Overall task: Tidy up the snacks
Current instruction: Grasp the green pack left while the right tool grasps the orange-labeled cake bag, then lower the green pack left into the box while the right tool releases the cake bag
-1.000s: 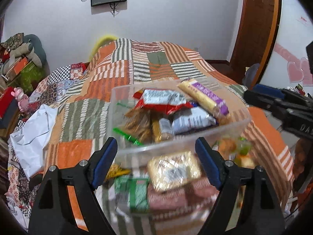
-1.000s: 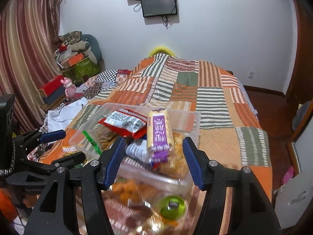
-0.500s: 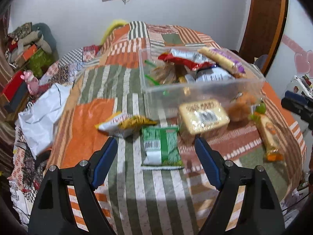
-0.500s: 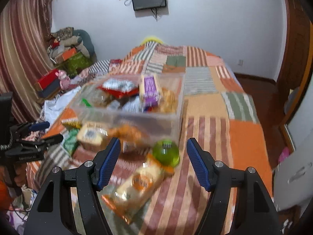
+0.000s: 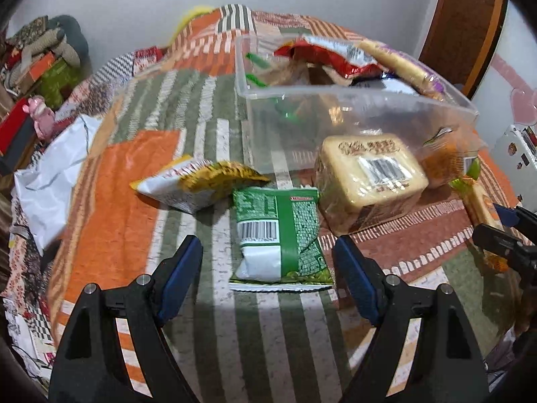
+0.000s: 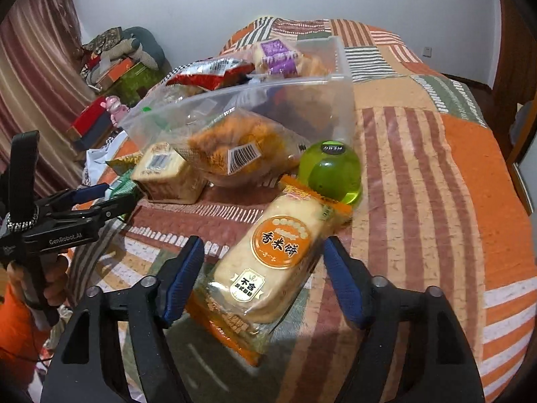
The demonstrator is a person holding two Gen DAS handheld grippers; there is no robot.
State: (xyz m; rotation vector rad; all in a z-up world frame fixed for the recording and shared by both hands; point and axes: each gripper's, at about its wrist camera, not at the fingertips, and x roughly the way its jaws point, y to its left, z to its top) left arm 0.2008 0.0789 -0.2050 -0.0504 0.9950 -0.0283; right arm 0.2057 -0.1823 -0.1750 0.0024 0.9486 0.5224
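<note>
Your left gripper (image 5: 268, 262) stands open around a flat green packet (image 5: 280, 235) lying near the clear plastic bin (image 5: 335, 127). Your right gripper (image 6: 263, 275) is opening, its jaws either side of a glossy oblong rice-cracker pack (image 6: 272, 262) before that bin.

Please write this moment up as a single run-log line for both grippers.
left gripper: open, over green packet | right gripper: jaws opening, around rice cracker pack, not gripping | clear bin: part filled

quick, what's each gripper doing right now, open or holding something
Left gripper: open, holding nothing, the green snack packet lying between its fingers.
Right gripper: jaws opening, holding nothing, the orange rice cracker pack lying between them.
</note>
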